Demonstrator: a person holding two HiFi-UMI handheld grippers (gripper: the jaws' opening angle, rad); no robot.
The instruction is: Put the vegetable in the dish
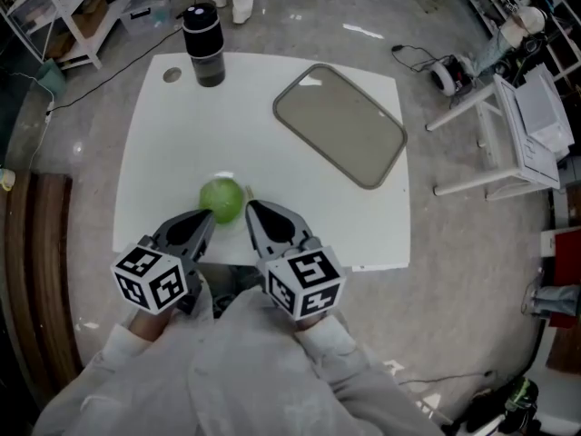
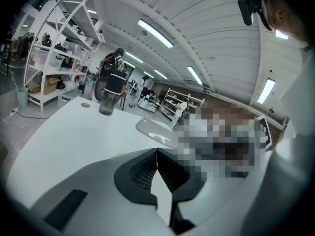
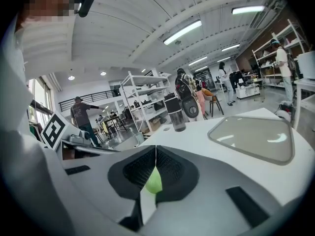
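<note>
**Pre-grasp, nothing picked up yet**

Looks like the reach-in step, before any grab. Spotted the green vegetable (image 1: 221, 199) resting on the white table (image 1: 354, 225), toward the near edge and well apart from the dish (image 1: 340, 123), which lies off toward the far right corner. Nothing in that dish so far.

Checked the left gripper (image 1: 209, 217): pinched fully closed on nothing, tip parked just beside the vegetable's near-left side. Same story for the right gripper (image 1: 251, 207): closed tip to tip, empty, just beside the vegetable's right side. Can't say for sure whether either tip actually touches it. From the right gripper view, only a sliver of green peeking through the slot below the closed tips, so beyond the jaws rather than clamped in them.

Also noticed a black tumbler (image 1: 203, 45) and a little round disc (image 1: 172, 75) at the far left of the table, both out of the likely route.

Next, probably: pick one gripper, spread it wide enough for a round, fairly fat ball, come around its middle and squeeze gently. Then lift, carry across toward the far right, and set down inside the rim. Worth watching for rolling, too. Round thing, smooth tabletop, easy to nudge away with closed tips.
</note>
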